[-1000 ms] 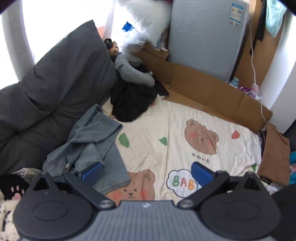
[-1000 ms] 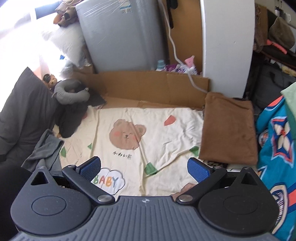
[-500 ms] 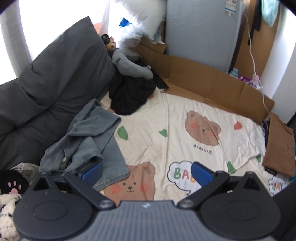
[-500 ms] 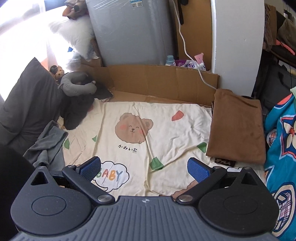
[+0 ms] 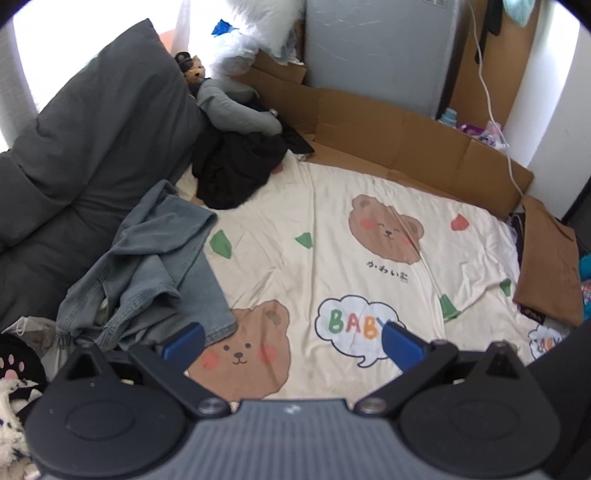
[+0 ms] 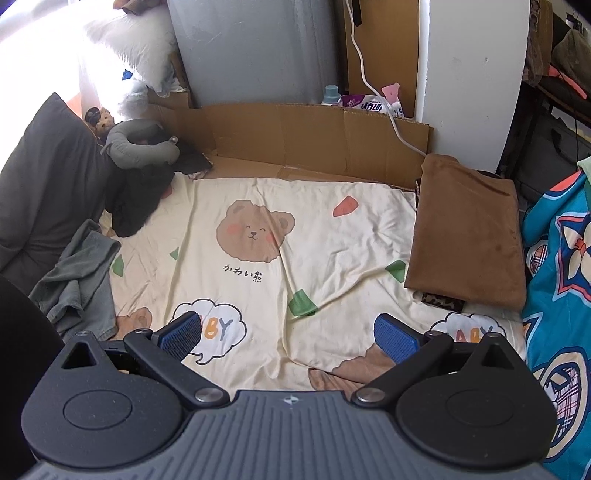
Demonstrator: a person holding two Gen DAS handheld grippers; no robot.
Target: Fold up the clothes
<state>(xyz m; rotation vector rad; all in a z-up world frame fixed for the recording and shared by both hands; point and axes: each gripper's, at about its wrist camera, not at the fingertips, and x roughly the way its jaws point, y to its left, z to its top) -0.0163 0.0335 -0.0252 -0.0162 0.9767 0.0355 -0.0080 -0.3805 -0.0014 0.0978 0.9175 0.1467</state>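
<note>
Left wrist view: left gripper (image 5: 291,341) and right gripper (image 6: 286,332) gape empty; crumpled jeans (image 5: 147,269) beyond the left finger remain unfolded, brown garment (image 6: 469,232) already folded.

bright window light (image 5: 92,33) falls on a bear-print sheet (image 6: 332,251), cardboard (image 6: 314,136) lining a white wall (image 6: 469,74).

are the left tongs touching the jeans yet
Cannot tell. In the left wrist view the open left tongs have one blue pad overlapping the jeans, but no contact or gap shows.
</note>
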